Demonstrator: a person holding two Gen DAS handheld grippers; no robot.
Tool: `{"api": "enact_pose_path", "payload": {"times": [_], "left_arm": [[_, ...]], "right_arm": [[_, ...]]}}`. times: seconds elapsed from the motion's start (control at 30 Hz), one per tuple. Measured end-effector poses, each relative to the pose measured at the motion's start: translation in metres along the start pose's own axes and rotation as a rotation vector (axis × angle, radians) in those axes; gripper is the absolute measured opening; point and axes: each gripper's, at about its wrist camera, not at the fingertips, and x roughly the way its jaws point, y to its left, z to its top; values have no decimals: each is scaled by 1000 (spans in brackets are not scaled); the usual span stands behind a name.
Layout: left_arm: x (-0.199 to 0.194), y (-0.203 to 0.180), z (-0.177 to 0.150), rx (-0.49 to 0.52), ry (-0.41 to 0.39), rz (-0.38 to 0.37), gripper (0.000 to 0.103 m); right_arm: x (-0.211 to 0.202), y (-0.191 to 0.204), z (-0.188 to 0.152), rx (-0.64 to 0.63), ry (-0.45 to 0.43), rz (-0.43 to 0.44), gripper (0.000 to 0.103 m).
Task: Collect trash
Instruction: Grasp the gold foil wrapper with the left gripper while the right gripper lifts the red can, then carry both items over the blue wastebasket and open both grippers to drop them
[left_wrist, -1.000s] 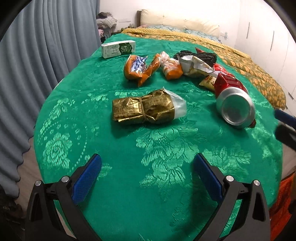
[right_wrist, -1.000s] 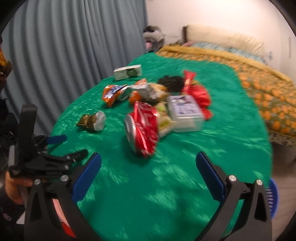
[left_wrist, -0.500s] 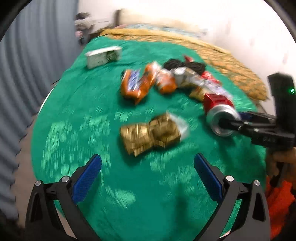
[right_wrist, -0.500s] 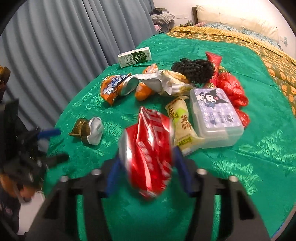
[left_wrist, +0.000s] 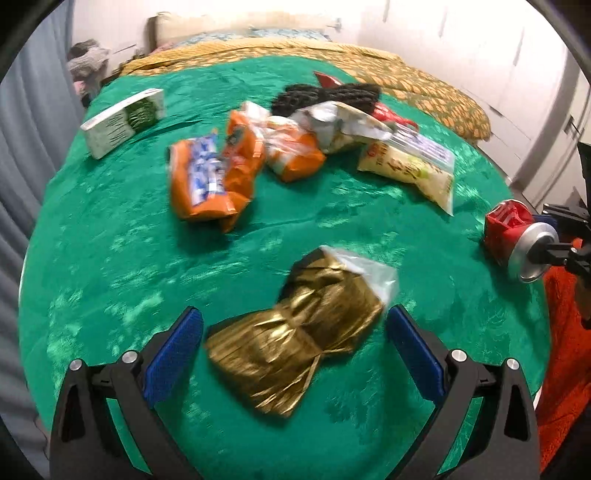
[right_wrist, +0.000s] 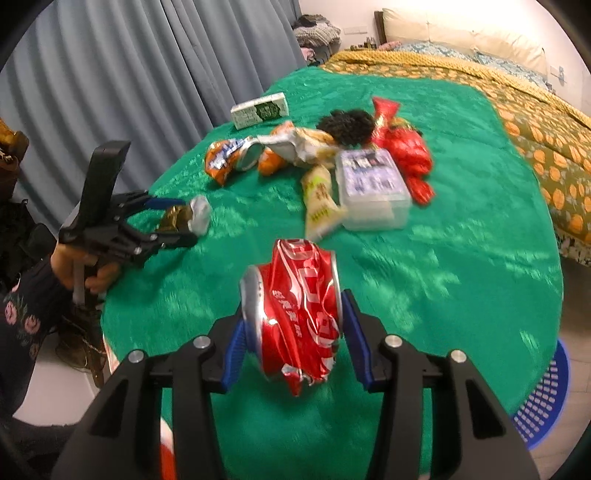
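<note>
The right tongs (right_wrist: 291, 328) are clenching the crushed red can (right_wrist: 299, 314), their blue pads pressing on its two sides; their jaws have just been closing in on it. The can is sitting at the near edge of the desk (right_wrist: 461, 229), which is wearing a green floral cloth, and in the left wrist view it is showing at the far right edge of the cloth with its silver end facing outward.

The left tongs (left_wrist: 295, 347) are standing released, jaws spread wide on either side of the gold foil wrapper (left_wrist: 295, 339), which is lying flat on the cloth with a clear plastic end pointing away. The blue pads are not touching the foil. From the right wrist view a hand (right_wrist: 79, 266) in a dark flowered sleeve is gripping the handle of those tongs at the left side of the desk.

Further back the rest of the litter is lying in a loose heap: an orange snack bag (left_wrist: 210, 181), a second orange packet (left_wrist: 293, 155), a torn silver-lined bag (left_wrist: 343, 125), a pale yellow packet (left_wrist: 410, 170), a clear plastic box (right_wrist: 371, 184), a red wrapper (right_wrist: 406, 147) and a black knitted lump (right_wrist: 347, 123). A white and green carton (left_wrist: 122, 122) is lying apart, near the far left of the cloth. A blue slotted basket (right_wrist: 543, 406) is showing low beside the desk on the right. Grey curtains (right_wrist: 129, 66) are hanging behind, and a bed (right_wrist: 517, 92) with an orange-patterned spread is lying beyond
</note>
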Motion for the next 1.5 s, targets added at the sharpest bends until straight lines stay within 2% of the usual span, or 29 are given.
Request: {"api": "enact_pose_path", "payload": {"times": [0.07, 0.2, 0.27, 0.37, 0.47, 0.53, 0.63, 0.77, 0.8, 0.83, 0.87, 1.07, 1.2, 1.3, 1.5], "left_arm": [[1, -6, 1, 26, 13, -32, 98], [-9, -29, -7, 66, 43, -176, 98], [-17, -43, -13, 103, 46, -210, 98], [-21, -46, -12, 79, 28, -165, 98], [-19, -39, -2, 23, 15, -128, 98], [-8, -40, 7, 26, 29, -67, 98], [8, -39, 14, 40, 58, -16, 96], [16, -40, 16, 39, 84, 18, 79], [14, -40, 16, 34, 79, 21, 68], [12, -38, 16, 25, 75, 17, 60], [7, -36, 14, 12, 71, 9, 45], [-11, -36, 17, -81, 17, -15, 42], [-17, -61, 28, -110, -10, -49, 42], [-17, -99, 47, -97, -27, -76, 42], [-9, -184, 95, -37, -64, -190, 42]], "right_arm": [[-1, -2, -5, 5, 12, 4, 46], [-5, -4, -16, 9, 25, 9, 46], [-6, -5, -17, 14, 31, 14, 46], [-3, -7, -16, 9, 44, 15, 49], [0, -8, -13, -5, 53, -2, 61], [2, -9, -9, -7, 65, 4, 61], [4, -9, -2, -21, 75, -2, 63], [9, -4, 8, -52, 109, 11, 62], [10, -1, 9, -71, 122, 12, 53], [10, 3, 10, -88, 132, 9, 48], [9, 6, 10, -101, 137, 0, 47], [-13, 7, 13, -67, 59, 27, 45], [-34, -17, 16, 30, -10, 39, 45], [-54, -45, 16, 99, -56, 29, 46], [-111, -131, -6, 233, -137, -121, 46]]}}
